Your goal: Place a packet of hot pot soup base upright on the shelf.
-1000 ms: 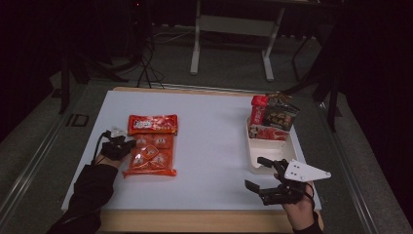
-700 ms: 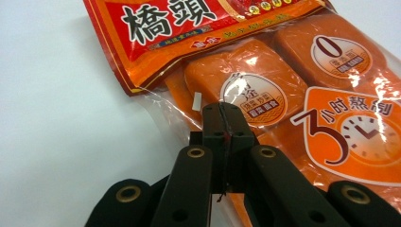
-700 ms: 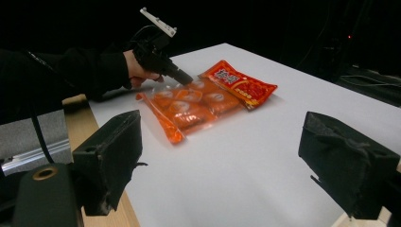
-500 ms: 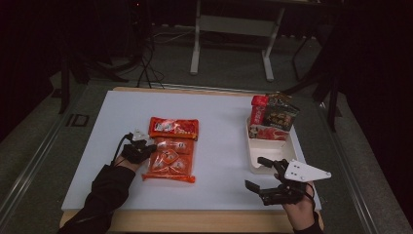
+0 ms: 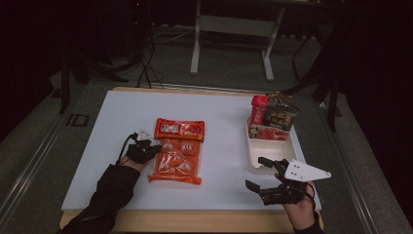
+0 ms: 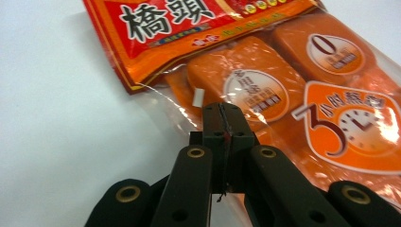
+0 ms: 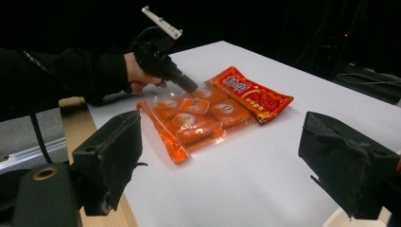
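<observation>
Your left gripper (image 5: 152,149) sits at the left edge of the orange snack bag (image 5: 176,152), jaws pressed together on the clear film of that edge. In the left gripper view the gripper (image 6: 222,124) pinches the film just beside one of the orange blocks inside; how much film lies between the jaws is hard to make out, since the jaws cover it. The bag (image 6: 265,80) is cut off at the top and right of that view, and its red header print runs out of the picture.

The bag lies flat on the white surface (image 5: 219,109), left of the middle, red header toward the far side. From the right gripper view the bag (image 7: 208,116) shows whole, with your left gripper (image 7: 189,88) coming down on its far edge.

Your right gripper (image 5: 265,175) hovers near the front right corner of the surface, jaws wide apart, holding nothing. Just beyond it sits a white tray (image 5: 253,161); its near end is partly hidden behind the gripper's grey plate. Packets (image 5: 272,119) stand at the tray's far end; their print is too dim to read.
</observation>
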